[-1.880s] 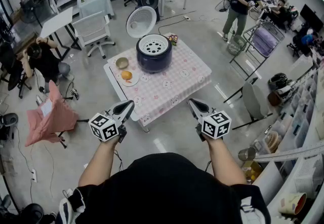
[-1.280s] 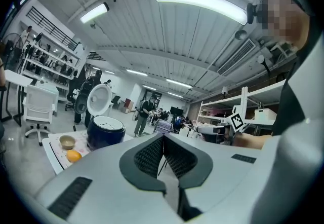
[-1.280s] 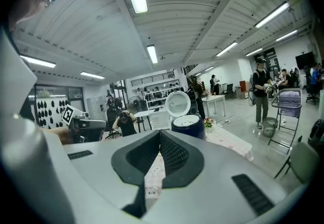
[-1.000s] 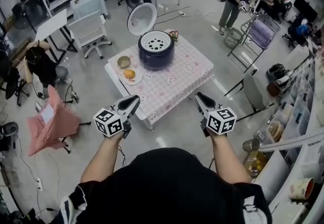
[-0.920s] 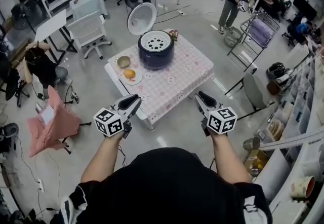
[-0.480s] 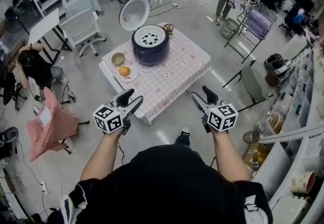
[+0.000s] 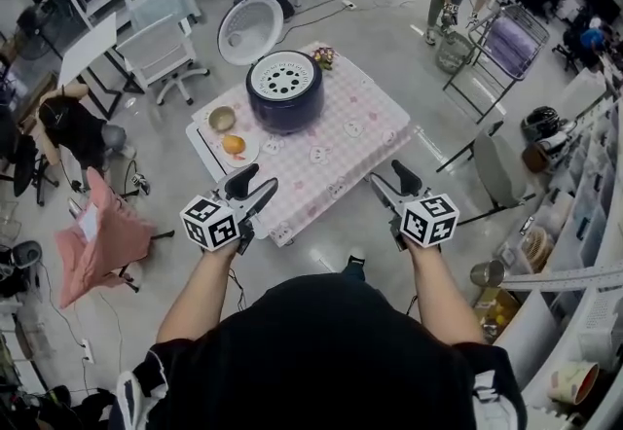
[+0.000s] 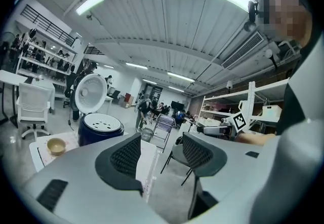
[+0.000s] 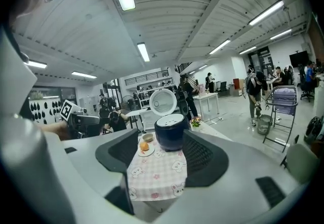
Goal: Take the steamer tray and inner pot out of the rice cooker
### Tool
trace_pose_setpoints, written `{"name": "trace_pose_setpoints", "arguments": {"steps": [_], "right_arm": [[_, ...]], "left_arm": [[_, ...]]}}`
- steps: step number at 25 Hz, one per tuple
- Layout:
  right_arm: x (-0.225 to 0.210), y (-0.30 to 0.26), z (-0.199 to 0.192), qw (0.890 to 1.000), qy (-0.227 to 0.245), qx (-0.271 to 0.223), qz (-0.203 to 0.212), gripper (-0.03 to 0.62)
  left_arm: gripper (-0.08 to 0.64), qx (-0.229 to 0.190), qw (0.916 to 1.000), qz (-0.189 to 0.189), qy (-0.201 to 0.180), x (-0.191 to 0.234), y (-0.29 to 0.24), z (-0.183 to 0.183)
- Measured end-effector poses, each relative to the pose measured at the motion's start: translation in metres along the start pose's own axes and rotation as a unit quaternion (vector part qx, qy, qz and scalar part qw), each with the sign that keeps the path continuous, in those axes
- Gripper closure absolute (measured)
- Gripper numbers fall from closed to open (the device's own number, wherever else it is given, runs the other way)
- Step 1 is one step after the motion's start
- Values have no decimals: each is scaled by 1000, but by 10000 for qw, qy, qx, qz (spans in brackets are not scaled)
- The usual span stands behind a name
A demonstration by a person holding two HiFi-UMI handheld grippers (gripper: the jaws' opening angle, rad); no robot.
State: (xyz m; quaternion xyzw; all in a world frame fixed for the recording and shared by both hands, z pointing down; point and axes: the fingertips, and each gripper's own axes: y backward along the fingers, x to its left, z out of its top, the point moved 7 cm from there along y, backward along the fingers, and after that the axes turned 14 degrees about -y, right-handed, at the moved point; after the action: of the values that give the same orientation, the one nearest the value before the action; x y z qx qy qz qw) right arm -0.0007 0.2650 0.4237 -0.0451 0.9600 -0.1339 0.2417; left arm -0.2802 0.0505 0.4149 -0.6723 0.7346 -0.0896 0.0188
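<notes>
Now both forearms are reaching forward side by side, holding the left gripper (image 7: 255, 181) and the right gripper (image 7: 387, 175) level, just short of the tabletop's (image 7: 360, 141) near edge. Both grippers' jaws have just been opening and are standing wide apart, with nothing between them. The steamer tray (image 7: 283, 80) is sitting in the open rice cooker (image 7: 283, 99) toward the tabletop's far side, well apart from both grippers.
</notes>
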Motion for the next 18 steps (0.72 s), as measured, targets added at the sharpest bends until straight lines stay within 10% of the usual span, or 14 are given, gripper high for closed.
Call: {"name": "trace_pose_setpoints", "arguments": {"steps": [18], "right_arm": [[-133,-92,88,9938,48,606,935,302]], "left_arm": [[295,58,9950,993,121,17,-135,31]]}}
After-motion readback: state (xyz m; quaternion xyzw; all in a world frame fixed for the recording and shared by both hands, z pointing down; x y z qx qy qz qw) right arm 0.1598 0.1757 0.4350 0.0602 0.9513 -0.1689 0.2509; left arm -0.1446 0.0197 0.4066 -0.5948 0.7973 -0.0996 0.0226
